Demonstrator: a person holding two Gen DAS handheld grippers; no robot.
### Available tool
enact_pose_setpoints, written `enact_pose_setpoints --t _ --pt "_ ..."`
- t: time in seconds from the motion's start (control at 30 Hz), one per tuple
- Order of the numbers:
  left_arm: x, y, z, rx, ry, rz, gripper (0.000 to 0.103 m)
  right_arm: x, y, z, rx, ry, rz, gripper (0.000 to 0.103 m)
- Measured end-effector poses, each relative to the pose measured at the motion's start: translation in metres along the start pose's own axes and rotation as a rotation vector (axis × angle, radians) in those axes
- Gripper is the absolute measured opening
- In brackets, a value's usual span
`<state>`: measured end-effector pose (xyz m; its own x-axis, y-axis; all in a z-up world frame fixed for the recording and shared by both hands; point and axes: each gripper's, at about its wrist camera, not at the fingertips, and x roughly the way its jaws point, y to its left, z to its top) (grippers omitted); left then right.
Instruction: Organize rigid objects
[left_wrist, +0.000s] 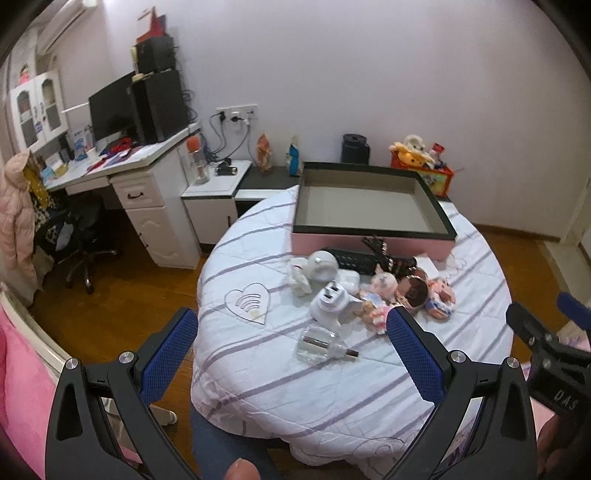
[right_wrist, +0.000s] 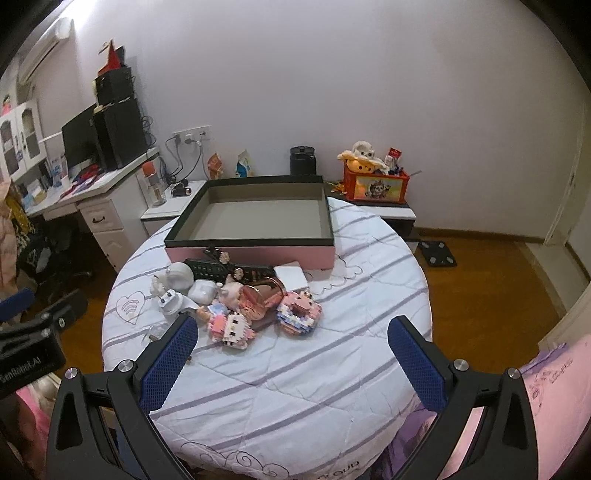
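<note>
Both tools hang above the near edge of a round bench (right_wrist: 280, 387) covered in a striped quilted cloth, and neither holds anything: the left tool (left_wrist: 291, 343) has its blue-padded fingers spread wide apart, and the right tool (right_wrist: 291, 350) is spread just as wide. The things to be sorted lie in a loose cluster in the middle of the bench, just in front of a wide, shallow box (right_wrist: 255, 254) with pink sides and a dark rim, whose grey inside looks bare. Nearest the left tool is a clear glass bottle (left_wrist: 321, 345) lying on its side with its nozzle pointing right; just beyond it sit a white plug adapter (left_wrist: 330, 301) and a white rounded figurine (left_wrist: 321, 266). Toward the right tool lie a pink block-built figure (right_wrist: 231, 326), a block-built ring (right_wrist: 299, 312) and a rose-gold round case (right_wrist: 258, 299), with a dark remote control (right_wrist: 212, 269) lying close against the box. The task appears to be at its start, with picking not yet begun. The next move likely calls for lowering a tool over one item, perhaps the bottle, straddling its body squarely since glass may slip or roll, then carrying it into the box
</note>
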<state>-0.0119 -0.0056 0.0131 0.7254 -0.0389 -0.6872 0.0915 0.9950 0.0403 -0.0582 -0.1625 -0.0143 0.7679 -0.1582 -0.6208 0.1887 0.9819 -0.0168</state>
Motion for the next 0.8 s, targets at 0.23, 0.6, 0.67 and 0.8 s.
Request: enact_pose_setpoints --t 0.23,0.6,0.67,0.8 --pt "-0.001 0.000 -0.002 0.027 0.000 -0.010 0.103 -0.003 -0.002 -0.002 0.027 -0.005 -0.015 0.103" --pt "-0.003 0.020 -0.007 0.003 -0.001 -0.026 0.103 -0.010 0.011 -0.003 0.021 -0.015 -0.025 0.103" --pt "-0.002 0.022 -0.008 0.003 0.002 -0.028 0.103 -0.010 0.011 -0.004 0.020 -0.014 -0.024 0.103" --pt "0.002 0.027 -0.010 -0.007 0.009 -0.029 0.103 -0.011 0.019 -0.005 0.015 -0.008 -0.025 0.103"
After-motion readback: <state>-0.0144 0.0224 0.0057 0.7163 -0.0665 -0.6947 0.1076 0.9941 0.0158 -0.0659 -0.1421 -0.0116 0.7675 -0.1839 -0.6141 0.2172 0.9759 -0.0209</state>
